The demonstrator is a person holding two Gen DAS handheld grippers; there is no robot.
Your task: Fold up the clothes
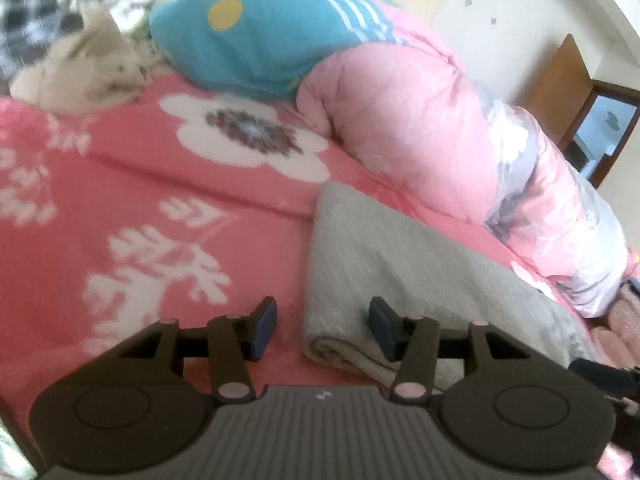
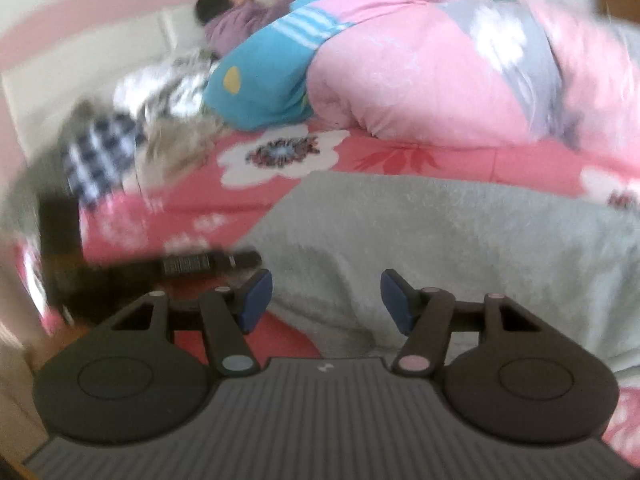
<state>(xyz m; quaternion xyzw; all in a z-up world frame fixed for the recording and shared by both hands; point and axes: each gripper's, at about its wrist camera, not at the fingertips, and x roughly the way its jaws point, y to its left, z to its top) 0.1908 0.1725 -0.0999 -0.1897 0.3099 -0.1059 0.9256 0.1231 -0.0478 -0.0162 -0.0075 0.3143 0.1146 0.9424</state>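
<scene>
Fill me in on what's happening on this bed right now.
A person is folding clothes with two handheld grippers. A grey garment lies folded on the pink floral blanket. The left gripper hangs open at its near corner, and the right gripper hangs open over the garment; neither grips it. More clothes are heaped further back, beside a rolled-up quilt.

The left gripper (image 1: pixel 322 328) hangs with jaws apart over the folded grey garment's (image 1: pixel 400 264) corner.
</scene>
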